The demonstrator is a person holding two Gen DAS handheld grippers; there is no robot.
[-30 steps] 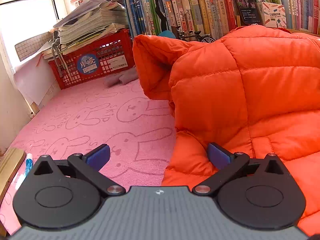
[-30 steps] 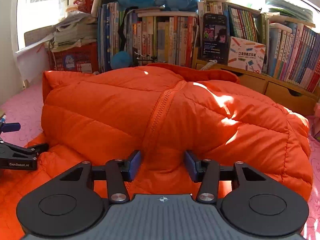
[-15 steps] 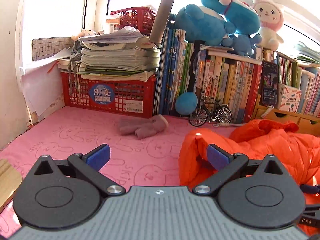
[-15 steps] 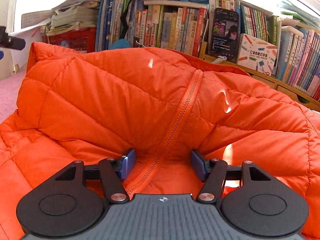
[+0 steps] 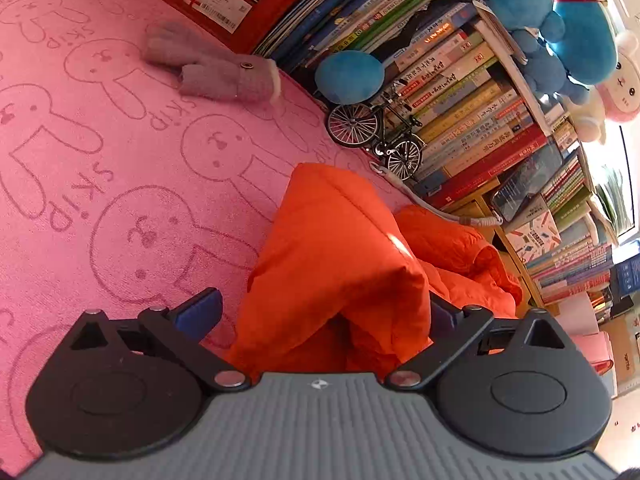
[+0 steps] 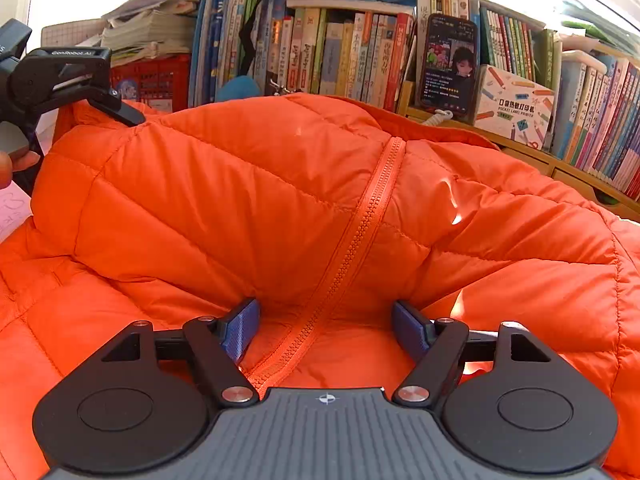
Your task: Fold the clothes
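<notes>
Puffy orange quilted jacket (image 6: 280,200) lies heaped on a pink bunny-print mat (image 5: 120,200), in front of crowded bookshelves (image 6: 340,52). At the jacket's left edge, the left gripper (image 5: 320,312) has its jaws spread around a raised fold, not clamped. At the jacket's middle, the right gripper (image 6: 326,328) is released too, straddling the zipper (image 6: 352,248). Slippery, springy padding probably needs a deep bite and a flat, pressed crease.

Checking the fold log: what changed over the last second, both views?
The left hand-held gripper rose and rolled, and now straddles the orange jacket sleeve fold, jaws open. The right hand-held gripper closed in on the zipper and opened wider. The jacket stays on the pink mat.
</notes>
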